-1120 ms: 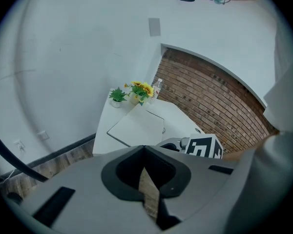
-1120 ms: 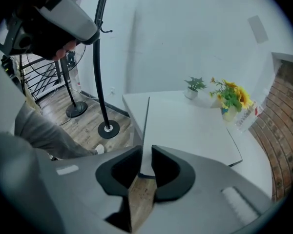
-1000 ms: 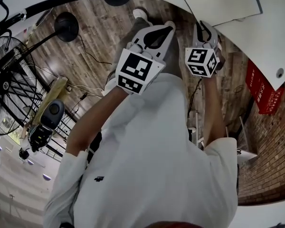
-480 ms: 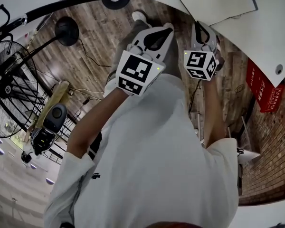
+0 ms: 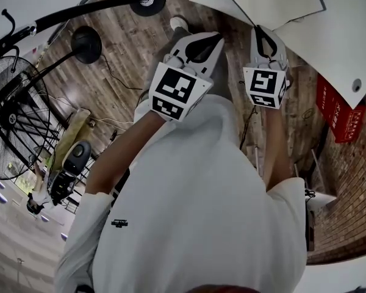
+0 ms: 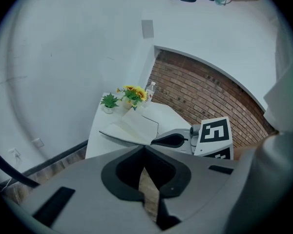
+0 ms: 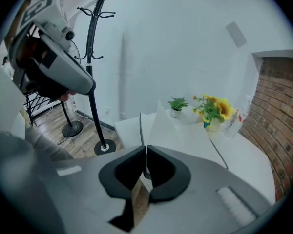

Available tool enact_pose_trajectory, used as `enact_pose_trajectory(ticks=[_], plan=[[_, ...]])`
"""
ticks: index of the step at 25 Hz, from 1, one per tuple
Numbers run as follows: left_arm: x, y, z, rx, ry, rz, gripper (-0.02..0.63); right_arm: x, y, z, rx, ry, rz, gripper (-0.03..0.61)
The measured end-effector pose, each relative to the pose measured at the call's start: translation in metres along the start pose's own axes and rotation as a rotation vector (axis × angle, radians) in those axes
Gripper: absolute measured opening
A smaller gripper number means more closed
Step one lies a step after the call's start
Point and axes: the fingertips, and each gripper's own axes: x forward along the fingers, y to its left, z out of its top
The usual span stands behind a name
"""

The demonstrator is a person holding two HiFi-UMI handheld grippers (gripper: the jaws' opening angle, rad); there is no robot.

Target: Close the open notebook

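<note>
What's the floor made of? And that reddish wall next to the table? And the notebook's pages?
The floor looks like wood planks: brown, matt, with grain and long seams. It could also be laminate. The wall looks like brick: rough red blocks with pale mortar lines. The notebook looks like paper: thin, plain white sheets, one lifted up.

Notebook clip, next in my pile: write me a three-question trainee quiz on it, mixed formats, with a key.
1. True or false: the notebook lies fully shut on the table.
2. What stands behind the notebook? A) flowers and a small plant B) a lamp C) a mug
3. Which gripper is at the notebook's edge?
Key: 1 false, one leaf stands raised. 2 A. 3 The right gripper; its jaws are closing with the leaf between them.
</note>
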Motion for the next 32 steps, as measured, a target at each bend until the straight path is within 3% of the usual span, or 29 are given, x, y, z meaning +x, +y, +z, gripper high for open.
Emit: enact_pose_trajectory(ticks=[14,32], plan=[[0.008,-0.01,0.02,0.044,-0.029,-0.037,0.009,-0.024,-0.049,0.035,0.077,-0.104,-0.099,0.02],[0.024,-0.022,0.047,0.092,-0.036,-0.078,0.009,-0.036,-0.114,0.044,0.133,-0.153,-0.234,0.02]])
